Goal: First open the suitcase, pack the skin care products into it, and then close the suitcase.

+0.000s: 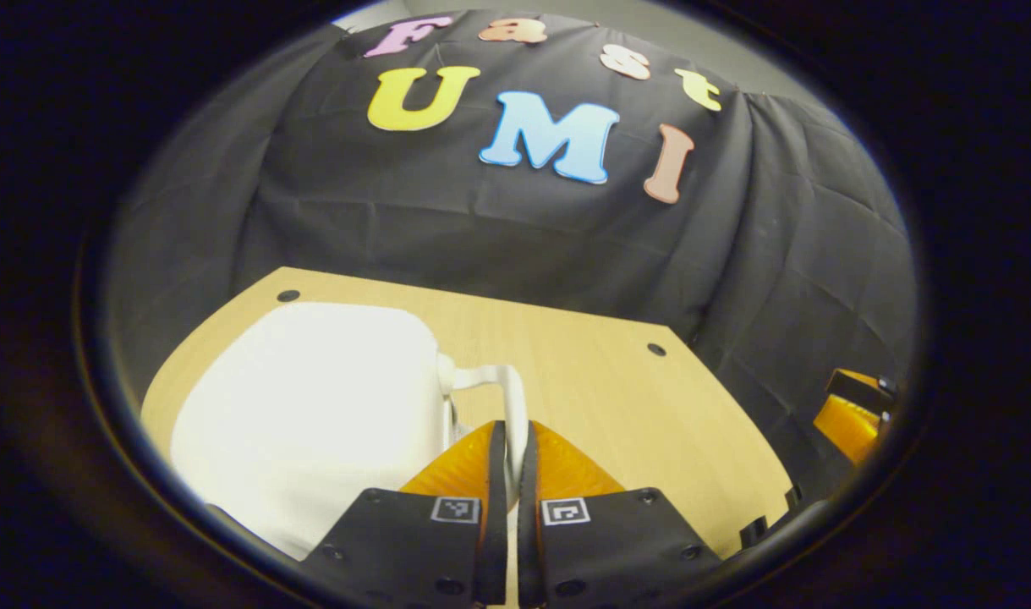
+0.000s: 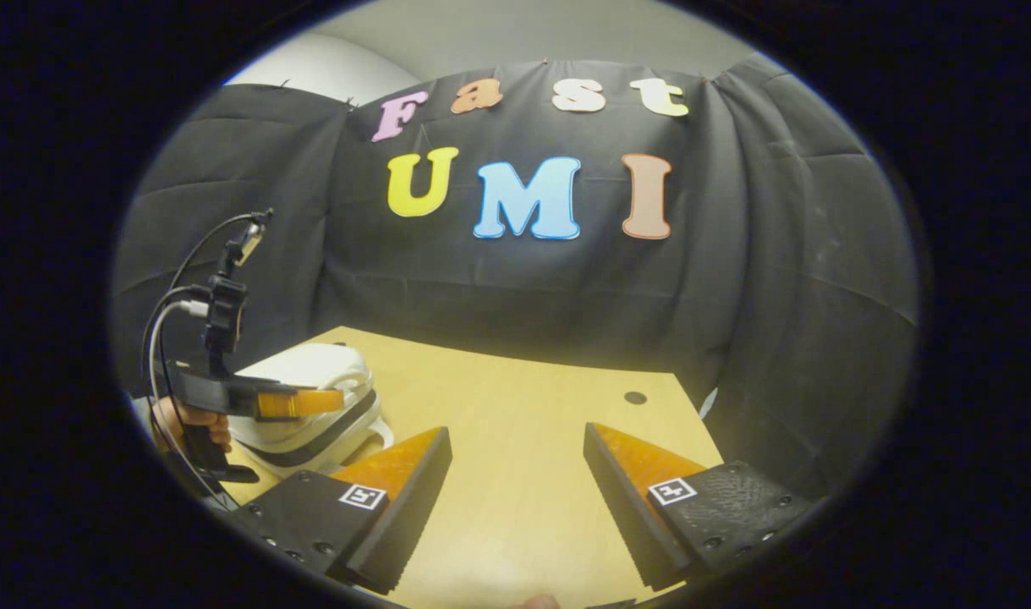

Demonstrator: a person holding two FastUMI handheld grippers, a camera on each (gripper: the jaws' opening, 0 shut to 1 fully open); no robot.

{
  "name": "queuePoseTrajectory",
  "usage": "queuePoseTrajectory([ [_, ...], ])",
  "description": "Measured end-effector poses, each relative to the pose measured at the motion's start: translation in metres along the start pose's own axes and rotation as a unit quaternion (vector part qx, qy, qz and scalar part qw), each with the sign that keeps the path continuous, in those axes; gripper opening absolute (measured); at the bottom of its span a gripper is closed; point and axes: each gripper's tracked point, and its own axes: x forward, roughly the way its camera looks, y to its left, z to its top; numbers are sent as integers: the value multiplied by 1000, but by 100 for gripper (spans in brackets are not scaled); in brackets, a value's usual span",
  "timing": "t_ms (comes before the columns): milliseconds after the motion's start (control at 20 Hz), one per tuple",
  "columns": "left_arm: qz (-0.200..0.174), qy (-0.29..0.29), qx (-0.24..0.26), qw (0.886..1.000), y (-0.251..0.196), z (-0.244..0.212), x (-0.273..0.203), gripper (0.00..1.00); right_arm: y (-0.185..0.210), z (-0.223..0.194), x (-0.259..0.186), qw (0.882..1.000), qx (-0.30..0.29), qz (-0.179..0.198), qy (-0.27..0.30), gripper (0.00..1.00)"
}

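Suitcase handle [image 1: 502,397] between left gripper [image 1: 510,448] fingers.

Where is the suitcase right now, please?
The suitcase lies closed at the table's left, its handle pinched by the left tongs.

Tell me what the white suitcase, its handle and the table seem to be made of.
Suitcase: probably hard plastic, smooth and slightly glossy; it has a rigid rounded shell, with a dark band along its seam in the right gripper view.
Handle: looks like the same white plastic, a stiff loop pinched by the left gripper.
Table: wood or wood-look laminate, matte, with fine straight grain.
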Motion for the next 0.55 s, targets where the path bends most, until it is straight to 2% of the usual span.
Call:
queuePoseTrajectory([
  [50, 4, 6, 16, 1000, -2, -7, 6, 13, -1, 1, -1, 1000, 5, -6, 0, 96],
  [100, 6, 10, 28, 1000, -3, -11, 10, 17, -2, -2, -2, 1000, 9, -11, 3, 96],
  [150, 5, 13, 39, 999, -5, -16, 15, 13, -2, -3, -3, 1000, 12, -15, 6, 96],
  [350, 0, 18, 78, 997, -14, -30, 26, 17, -2, -1, -8, 999, 17, -33, 9, 96],
  [400, -13, 15, 76, 997, -19, -28, 25, 23, -2, 4, -8, 999, 15, -39, 6, 96],
  [450, -18, 11, 68, 997, -20, -24, 23, 25, -4, 7, -10, 999, 14, -46, 1, 96],
  [500, -15, 5, 63, 998, -17, -20, 24, 34, -4, 11, -9, 999, 15, -51, -3, 96],
  [550, -15, -3, 60, 998, -17, -15, 19, 34, -2, 14, -11, 998, 20, -52, -6, 96],
])
